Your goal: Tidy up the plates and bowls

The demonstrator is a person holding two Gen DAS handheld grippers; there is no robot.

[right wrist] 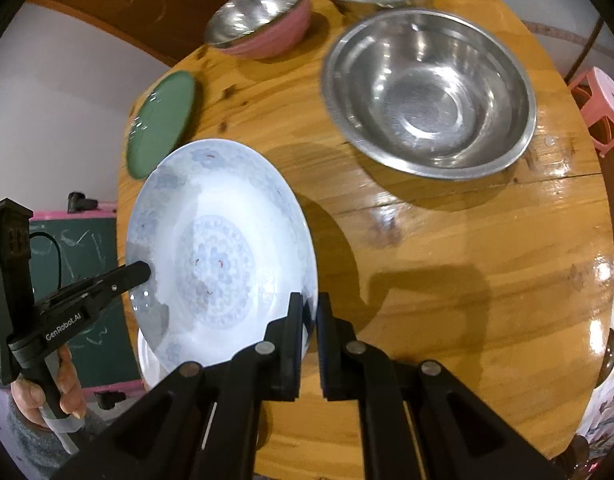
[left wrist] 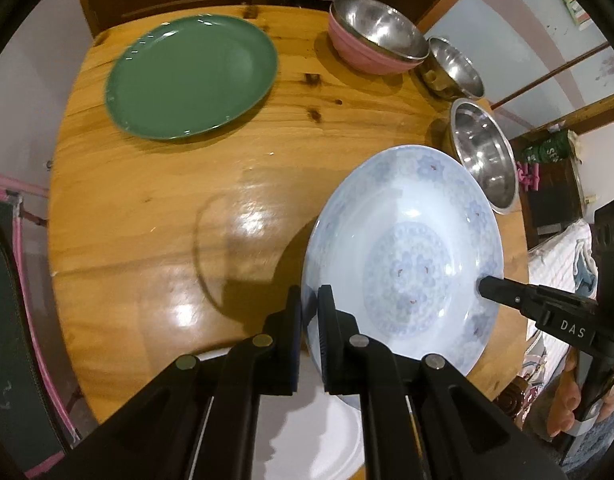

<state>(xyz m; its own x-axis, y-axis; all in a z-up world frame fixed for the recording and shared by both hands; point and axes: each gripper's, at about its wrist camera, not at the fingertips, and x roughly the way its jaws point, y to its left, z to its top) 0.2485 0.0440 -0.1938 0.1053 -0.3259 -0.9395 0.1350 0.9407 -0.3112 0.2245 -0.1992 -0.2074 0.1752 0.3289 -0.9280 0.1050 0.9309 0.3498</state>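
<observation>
A round, shallow, pale blue porcelain plate with a floral band and a central medallion (left wrist: 407, 256) is held tilted above the round, glossy, knotty wooden table (left wrist: 179, 208), casting a dark shadow on the boards. The left gripper (left wrist: 310, 308) is clamped tight on the plate's rim, one finger on each face, and the right gripper (right wrist: 310, 312) pinches the opposite edge the same way. A plain white plate (left wrist: 319, 436) lies on the table just below the lifted one. Well apart, toward the far side, a smooth green glazed plate (left wrist: 191, 76) lies flat and empty. A steel bowl nested in a pink-sided bowl (left wrist: 375, 36) stands beside two more polished stainless steel bowls, a smaller one (left wrist: 455, 66) and a wide one (right wrist: 431, 92); all are empty and mirror-bright. A hand (right wrist: 63, 388) grips the left tool's handle.
</observation>
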